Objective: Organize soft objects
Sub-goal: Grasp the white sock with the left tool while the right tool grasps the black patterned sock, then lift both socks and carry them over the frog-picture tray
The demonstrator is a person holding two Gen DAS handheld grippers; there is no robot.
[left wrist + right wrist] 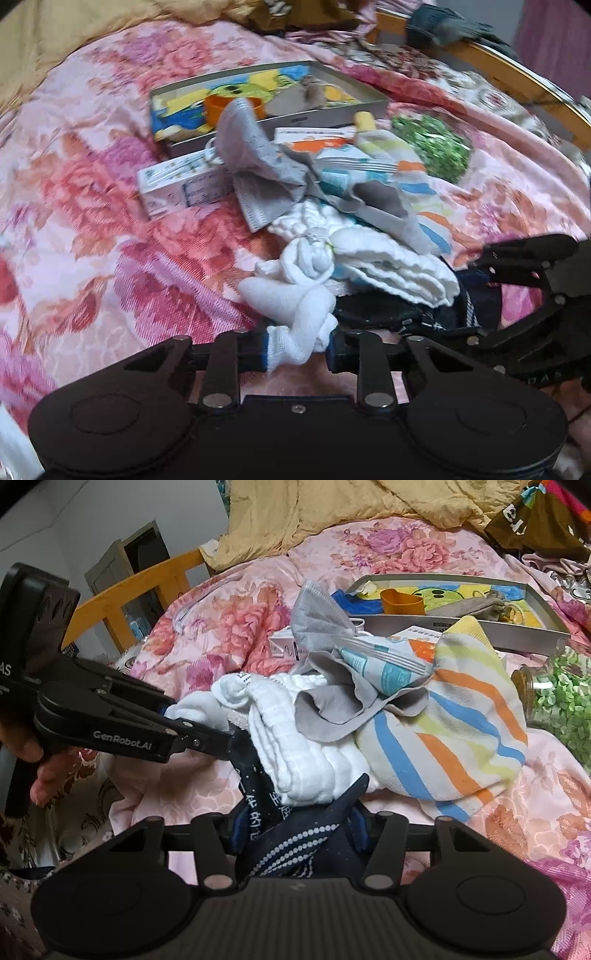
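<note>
A heap of soft things lies on the floral bedspread (92, 206). My left gripper (297, 350) is shut on a white sock (295, 295), whose toe bunches between the pads; from the right wrist it (221, 731) reaches in from the left onto that sock (195, 709). My right gripper (297, 827) is shut on a navy dotted cloth (295, 845) that runs under a folded white quilted cloth (306, 753). Beyond lie a grey cloth (332, 716), a grey face mask (317, 616) and a striped towel (461, 731).
A metal tray (369, 107) with an orange cup (214, 109) stands behind the heap. A white carton (173, 188) lies to the left, a green patterned bundle (432, 144) to the right. A wooden bed rail (517, 77) borders the bed; a yellow quilt (332, 509) is bunched behind.
</note>
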